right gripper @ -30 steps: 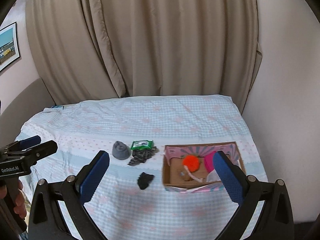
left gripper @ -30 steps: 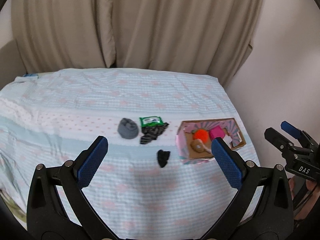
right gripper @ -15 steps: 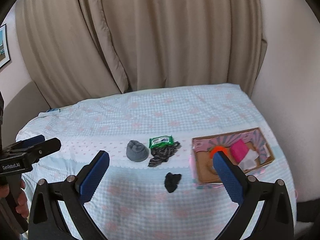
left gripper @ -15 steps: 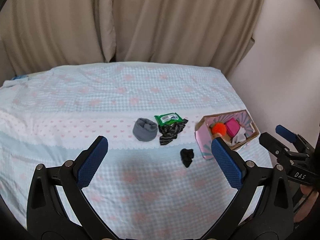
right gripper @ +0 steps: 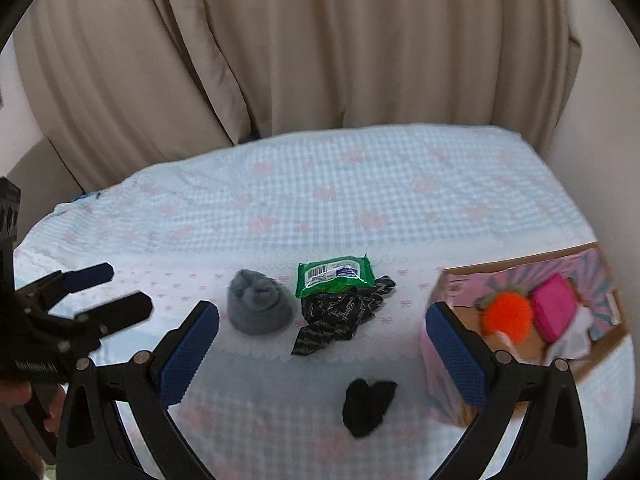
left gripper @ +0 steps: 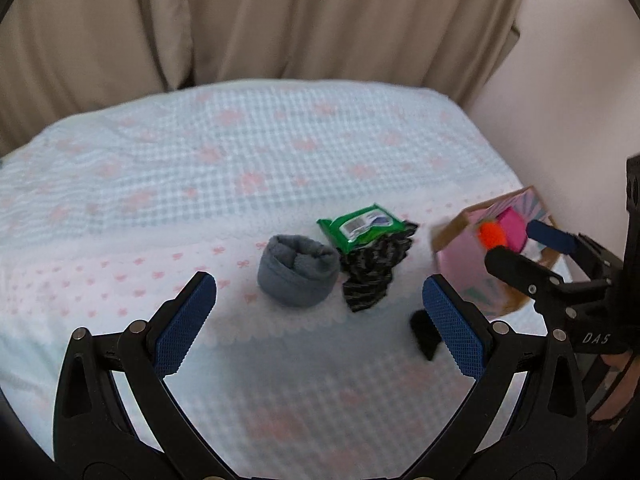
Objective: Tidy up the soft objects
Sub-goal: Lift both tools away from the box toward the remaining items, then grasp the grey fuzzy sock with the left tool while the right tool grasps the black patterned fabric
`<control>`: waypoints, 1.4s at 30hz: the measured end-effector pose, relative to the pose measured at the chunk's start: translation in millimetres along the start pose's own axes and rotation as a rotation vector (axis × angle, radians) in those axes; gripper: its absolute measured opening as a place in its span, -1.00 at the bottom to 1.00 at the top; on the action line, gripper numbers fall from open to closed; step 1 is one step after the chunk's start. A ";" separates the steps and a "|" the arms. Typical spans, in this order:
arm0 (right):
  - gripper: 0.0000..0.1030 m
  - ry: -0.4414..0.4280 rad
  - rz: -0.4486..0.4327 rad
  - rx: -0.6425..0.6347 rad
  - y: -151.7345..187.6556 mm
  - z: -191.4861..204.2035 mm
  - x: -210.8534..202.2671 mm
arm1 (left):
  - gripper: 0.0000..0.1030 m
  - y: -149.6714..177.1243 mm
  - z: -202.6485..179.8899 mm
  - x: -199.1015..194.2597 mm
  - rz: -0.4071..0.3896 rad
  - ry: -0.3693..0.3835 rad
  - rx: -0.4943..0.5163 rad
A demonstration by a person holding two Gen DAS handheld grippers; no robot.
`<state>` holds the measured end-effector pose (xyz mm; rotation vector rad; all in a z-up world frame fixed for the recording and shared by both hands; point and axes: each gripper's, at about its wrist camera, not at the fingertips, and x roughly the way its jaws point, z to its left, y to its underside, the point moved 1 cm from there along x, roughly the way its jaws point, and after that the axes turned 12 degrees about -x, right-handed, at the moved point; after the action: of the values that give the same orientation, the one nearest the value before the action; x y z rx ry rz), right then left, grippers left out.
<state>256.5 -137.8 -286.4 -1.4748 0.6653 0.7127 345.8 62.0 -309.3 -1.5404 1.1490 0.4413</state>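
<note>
A rolled grey sock (left gripper: 297, 270) (right gripper: 258, 307) lies mid-bed, a green wipes pack (left gripper: 366, 227) (right gripper: 335, 276) beside it, resting partly on a black patterned cloth (left gripper: 374, 271) (right gripper: 340, 315). A small black sock (right gripper: 368, 400) (left gripper: 424, 334) lies nearer. A pink cardboard box (right gripper: 444, 376) (left gripper: 466, 268) at the right holds an orange pompom (right gripper: 506, 318), a pink item (right gripper: 554, 306) and white cloth. My left gripper (left gripper: 318, 318) is open just short of the grey sock; it also shows in the right wrist view (right gripper: 110, 290). My right gripper (right gripper: 322, 350) is open above the black sock; it shows in the left wrist view (left gripper: 528, 246) too.
The bed (right gripper: 360, 200) has a light blue checked cover with pink bows. Beige curtains (right gripper: 320, 40) hang behind it. A pale wall (left gripper: 560, 80) runs along the bed's right side, close to the box.
Both grippers have moved forward and down toward the socks, which now look larger. In both views the box has shifted toward the right edge. Both jaws stay open.
</note>
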 end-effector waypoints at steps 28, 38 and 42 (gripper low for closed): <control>0.46 -0.016 0.157 0.105 50.0 -22.7 201.1 | 0.65 28.4 17.7 198.0 0.105 0.004 0.195; -0.11 -0.002 0.161 0.095 53.9 -23.4 193.2 | 0.08 31.7 14.6 192.2 0.105 0.007 0.179; -0.19 -0.011 0.158 0.116 54.9 -23.9 189.9 | 0.01 33.3 12.3 187.2 0.107 -0.006 0.185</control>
<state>335.8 -159.4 -467.7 -1.3214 0.8077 0.7899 407.3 -4.0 -477.1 -1.3215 1.2363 0.3984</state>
